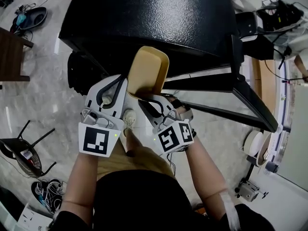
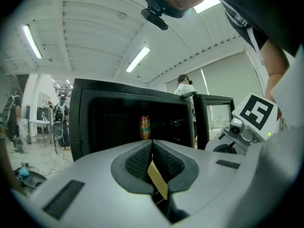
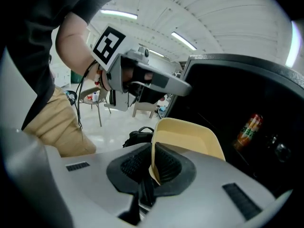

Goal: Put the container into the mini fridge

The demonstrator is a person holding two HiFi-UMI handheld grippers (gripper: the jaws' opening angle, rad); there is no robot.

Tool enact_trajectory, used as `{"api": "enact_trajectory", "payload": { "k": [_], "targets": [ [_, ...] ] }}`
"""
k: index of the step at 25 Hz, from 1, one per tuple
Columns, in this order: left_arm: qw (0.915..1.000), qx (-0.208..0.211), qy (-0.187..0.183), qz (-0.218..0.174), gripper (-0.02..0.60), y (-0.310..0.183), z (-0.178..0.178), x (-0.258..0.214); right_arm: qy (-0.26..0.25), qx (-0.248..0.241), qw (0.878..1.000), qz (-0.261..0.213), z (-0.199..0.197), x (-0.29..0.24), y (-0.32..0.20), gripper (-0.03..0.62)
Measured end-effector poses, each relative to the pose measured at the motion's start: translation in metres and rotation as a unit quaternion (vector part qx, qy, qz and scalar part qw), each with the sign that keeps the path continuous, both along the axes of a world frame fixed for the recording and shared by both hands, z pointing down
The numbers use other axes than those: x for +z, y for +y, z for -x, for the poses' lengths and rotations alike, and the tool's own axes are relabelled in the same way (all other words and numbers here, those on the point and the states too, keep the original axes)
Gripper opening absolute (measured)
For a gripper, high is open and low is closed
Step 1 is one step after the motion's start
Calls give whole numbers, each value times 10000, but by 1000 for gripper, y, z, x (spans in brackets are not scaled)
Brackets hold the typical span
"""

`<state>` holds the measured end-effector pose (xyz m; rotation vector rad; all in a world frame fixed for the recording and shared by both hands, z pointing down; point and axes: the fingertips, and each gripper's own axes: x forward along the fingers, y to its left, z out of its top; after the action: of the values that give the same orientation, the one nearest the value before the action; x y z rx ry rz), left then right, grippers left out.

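In front of the fridge [image 1: 144, 13], the container [image 1: 148, 73] is in the air, carried by both grippers. It is beige, shallow and tilted on edge, with its hollow side facing the head camera. It is just outside the fridge opening, not yet inside.

Left gripper [image 1: 125, 86]: clenched on the container's left rim. In the left gripper view the jaws [image 2: 152, 144] meet on a thin beige strip of rim [image 2: 158, 179].

Right gripper [image 1: 147, 100]: clenched on the rim at the lower right. In the right gripper view the pads [image 3: 167, 163] pinch the rim, and the container body [image 3: 190, 137] rises above them toward the fridge.

The two grippers are close together, their marker cubes nearly side by side.

The fridge is black with a dark interior [image 2: 118, 122]. Its door [image 1: 231, 88] is swung open to the right. A can [image 2: 145, 127] stands upright inside toward the back, also visible in the right gripper view [image 3: 250, 126].

The fridge stands on a pale tiled floor [image 1: 43, 90], with a chair [image 1: 24, 150] off to the left.
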<state>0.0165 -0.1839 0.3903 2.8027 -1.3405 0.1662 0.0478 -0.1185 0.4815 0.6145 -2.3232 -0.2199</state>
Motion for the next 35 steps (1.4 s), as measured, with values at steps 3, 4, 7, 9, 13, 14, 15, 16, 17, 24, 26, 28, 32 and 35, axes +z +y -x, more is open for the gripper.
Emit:
{"api": "enact_trajectory", "payload": {
  "k": [3, 4, 7, 9, 13, 14, 15, 16, 17, 24, 26, 28, 32, 35],
  "targets": [
    [9993, 35, -353, -114, 23, -16, 20, 11, 106, -51, 9998, 130, 16, 19, -19, 46],
    [9991, 40, -403, -136, 23, -17, 21, 11, 128, -62, 9998, 141, 17, 21, -23, 46],
    [9974, 128, -676, -223, 23, -18, 23, 13, 203, -115, 9996, 141, 19, 25, -32, 46],
    [9975, 100, -672, -190, 23, -20, 26, 15, 281, -199, 9993, 112, 24, 29, -37, 46],
    [9991, -31, -429, -30, 23, -22, 31, 21, 427, -321, 9985, 101, 34, 40, -46, 46],
    [9986, 15, -524, -55, 23, -22, 32, 22, 472, -335, 9983, 98, 35, 43, -49, 46],
    [9983, 41, -578, -67, 23, -22, 34, 23, 511, -345, 9980, 97, 37, 45, -52, 46],
    [9982, 44, -592, -59, 23, -23, 36, 24, 535, -354, 9979, 103, 39, 48, -55, 46],
    [9982, 38, -594, -42, 23, -23, 38, 26, 548, -365, 9978, 110, 41, 51, -58, 46],
    [9981, 54, -603, 67, 24, -22, 53, 33, 806, -438, 9958, 68, 47, 64, -82, 46],
    [9981, 83, -596, 100, 23, -24, 57, 36, 892, -461, 9949, 80, 48, 69, -91, 46],
    [9982, 89, -585, 95, 23, -27, 60, 37, 968, -482, 9941, 74, 49, 72, -99, 46],
    [9983, 73, -561, 139, 24, -33, 66, 42, 1091, -563, 9924, 96, 51, 79, -110, 46],
    [9981, 92, -583, 195, 25, -37, 67, 44, 1172, -620, 9911, 82, 52, 84, -119, 46]
  ]
}}
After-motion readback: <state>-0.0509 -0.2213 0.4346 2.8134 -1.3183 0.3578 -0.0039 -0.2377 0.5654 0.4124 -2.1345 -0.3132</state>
